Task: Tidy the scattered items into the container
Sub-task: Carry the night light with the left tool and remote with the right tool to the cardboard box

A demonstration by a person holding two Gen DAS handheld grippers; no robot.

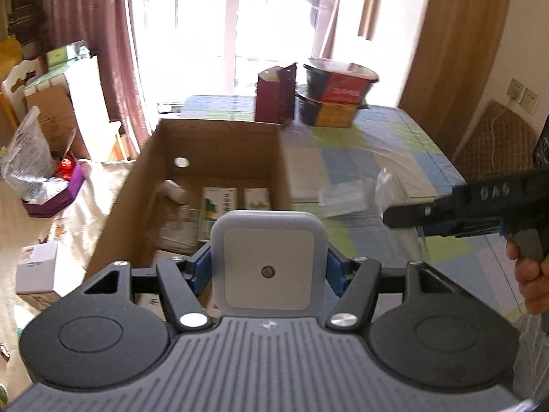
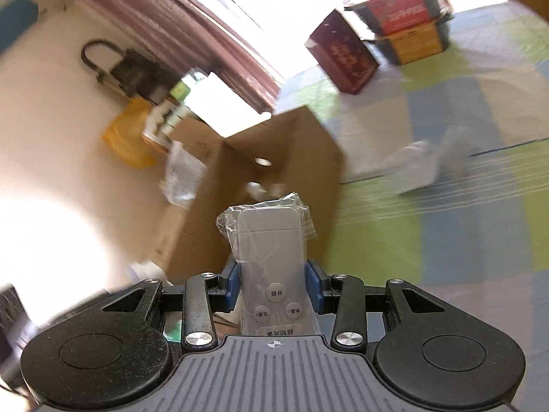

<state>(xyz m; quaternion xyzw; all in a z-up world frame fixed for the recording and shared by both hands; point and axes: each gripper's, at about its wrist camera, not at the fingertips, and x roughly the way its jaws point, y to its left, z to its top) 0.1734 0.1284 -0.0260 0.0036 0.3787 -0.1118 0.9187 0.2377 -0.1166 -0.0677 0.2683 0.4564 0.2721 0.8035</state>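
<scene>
Left wrist view first, taking it from the left: clutter sits on the floor, a purple tray (image 1: 51, 202) and a white carton (image 1: 37, 271), well apart from the work. Next comes the cardboard box (image 1: 219, 137), standing open on the table (image 1: 394, 130) so things can be dropped straight in; green-and-white packets (image 1: 219, 213) already lie at its bottom. Poised over its near edge, the left claw (image 1: 267, 267) is clenched on a square grey night light (image 1: 267, 261), pinched by its sides between the blue pads, face up toward the camera. I judge it is held over the opening, ready to be let go. Further right a clear plastic wrapper (image 1: 346, 195) lies loose on the checked cloth, not yet tidied. At the far right the right claw (image 1: 405, 216) reaches in from the side, a hand (image 1: 532, 274) gripping its handle.

Right wrist view, blurred with motion: the same box is ahead and slightly left, a dark red carton (image 2: 343, 58) and stacked noodle bowls (image 2: 405, 24) beyond on the right. The right claw grasps a white remote (image 2: 271, 264) sealed in a clear bag, clamped across its narrow width and pointing at the box. Its buttons carry Chinese characters, too small for me to read surely. The bowl labels are smeared and illegible.
</scene>
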